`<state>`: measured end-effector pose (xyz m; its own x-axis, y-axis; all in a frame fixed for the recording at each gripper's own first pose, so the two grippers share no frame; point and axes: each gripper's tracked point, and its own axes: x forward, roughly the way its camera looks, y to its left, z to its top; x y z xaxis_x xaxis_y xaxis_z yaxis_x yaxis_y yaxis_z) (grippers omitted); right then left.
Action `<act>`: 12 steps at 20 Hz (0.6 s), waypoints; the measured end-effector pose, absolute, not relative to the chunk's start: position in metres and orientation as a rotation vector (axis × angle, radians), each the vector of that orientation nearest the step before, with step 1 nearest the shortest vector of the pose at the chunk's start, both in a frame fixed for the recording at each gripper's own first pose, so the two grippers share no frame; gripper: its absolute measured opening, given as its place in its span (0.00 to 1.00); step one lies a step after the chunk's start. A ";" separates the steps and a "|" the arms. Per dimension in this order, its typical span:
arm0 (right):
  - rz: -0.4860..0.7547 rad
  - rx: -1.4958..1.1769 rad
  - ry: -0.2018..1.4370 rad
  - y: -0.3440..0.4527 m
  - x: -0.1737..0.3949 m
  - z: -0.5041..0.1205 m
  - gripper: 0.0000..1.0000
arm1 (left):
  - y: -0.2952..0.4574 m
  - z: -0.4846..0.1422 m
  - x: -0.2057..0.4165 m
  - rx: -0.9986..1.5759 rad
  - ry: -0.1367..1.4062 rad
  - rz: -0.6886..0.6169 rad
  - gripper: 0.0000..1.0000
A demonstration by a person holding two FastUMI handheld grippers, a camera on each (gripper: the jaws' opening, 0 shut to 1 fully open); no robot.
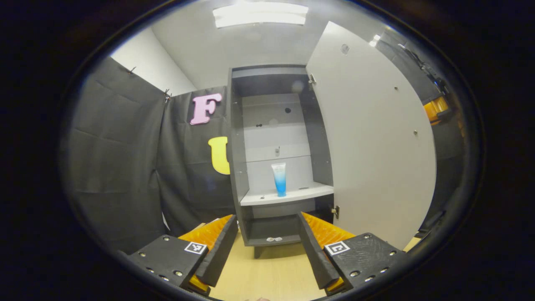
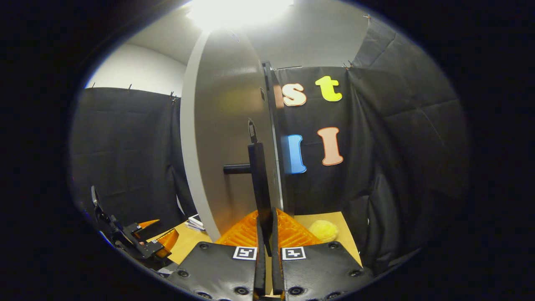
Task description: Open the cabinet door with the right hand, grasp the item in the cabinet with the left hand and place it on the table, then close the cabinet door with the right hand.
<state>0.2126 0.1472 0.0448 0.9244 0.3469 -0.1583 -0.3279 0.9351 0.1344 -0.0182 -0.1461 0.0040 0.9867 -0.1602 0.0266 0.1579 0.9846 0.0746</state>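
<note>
The grey cabinet (image 1: 236,138) stands straight ahead in the left gripper view with its door (image 1: 368,142) swung wide to the right. A tube fading from white to blue (image 1: 279,179) stands upright on the white shelf (image 1: 292,195) inside. My left gripper (image 1: 266,221) is open, well short of the shelf, fingers level with the cabinet's lower part. In the right gripper view the door (image 2: 228,125) is seen edge-on and my right gripper (image 2: 266,223) is shut on the door handle (image 2: 259,179), a dark vertical bar. The left gripper (image 2: 142,244) also shows at the lower left there.
The light wooden table (image 1: 271,271) runs under both grippers up to the cabinet's foot. A yellow fuzzy object (image 2: 322,230) lies on the table right of the door, and a small stack of flat white things (image 2: 194,223) lies left of it. Black cloth walls close in both sides.
</note>
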 end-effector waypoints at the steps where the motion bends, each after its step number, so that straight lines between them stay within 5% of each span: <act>1: 0.348 0.103 0.193 0.146 0.209 0.043 0.08 | -0.150 0.007 -0.016 0.074 -0.038 -0.165 0.87; 5: 0.419 0.164 0.229 0.139 0.178 0.039 0.11 | -0.165 0.025 0.002 0.068 -0.060 -0.183 0.84; 10: 0.222 0.106 0.213 0.069 0.177 0.024 0.14 | -0.185 0.053 0.041 0.055 -0.067 -0.223 0.87; 12: 0.172 0.098 0.218 0.056 0.182 0.015 0.24 | -0.194 0.063 0.061 0.054 -0.065 -0.241 0.84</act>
